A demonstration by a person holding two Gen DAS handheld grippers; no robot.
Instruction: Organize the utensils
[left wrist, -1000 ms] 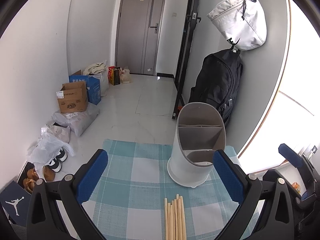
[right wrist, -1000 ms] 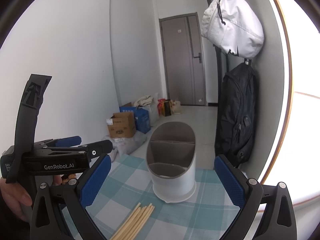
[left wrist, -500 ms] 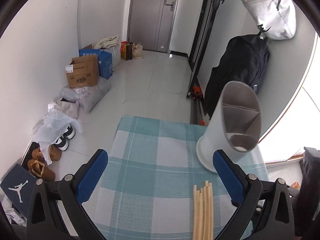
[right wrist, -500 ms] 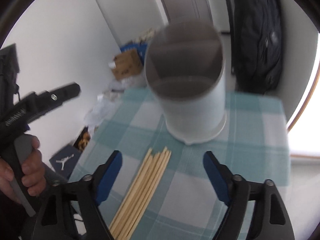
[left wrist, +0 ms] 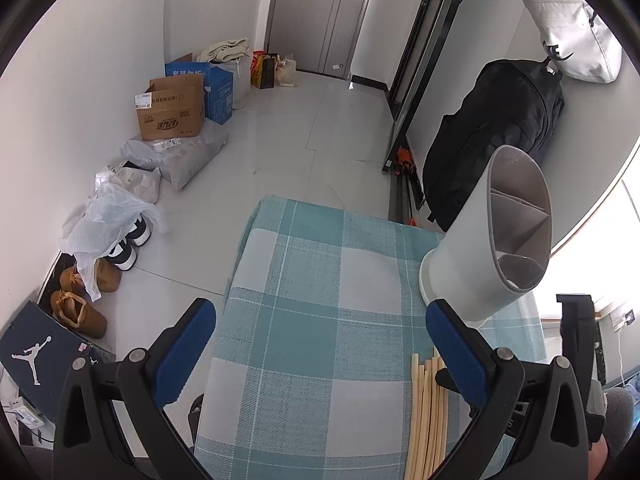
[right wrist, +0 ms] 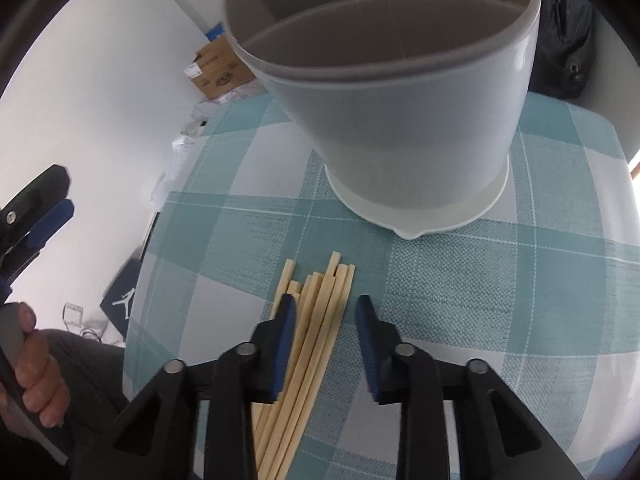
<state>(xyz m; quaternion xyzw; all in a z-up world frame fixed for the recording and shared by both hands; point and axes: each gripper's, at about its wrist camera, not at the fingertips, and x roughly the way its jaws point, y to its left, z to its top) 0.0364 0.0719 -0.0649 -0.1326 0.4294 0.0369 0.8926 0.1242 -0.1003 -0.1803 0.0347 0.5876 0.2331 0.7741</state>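
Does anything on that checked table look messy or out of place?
Only the chopsticks: they lie loose in an uneven bundle on the checked cloth, ends staggered, beside the empty white holder rather than in it. The right tongs straddle them, open. Nothing looks spilled or broken.

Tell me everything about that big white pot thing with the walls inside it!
The utensil holder is a tall, white, plastic-looking tub with a grey lining and rim. Grey dividers split the inside into compartments, and the parts in view look empty. Its rim slants, lower at the front. It stands upright on a wider base on the checked tablecloth, just beyond the chopsticks, touching nothing else.
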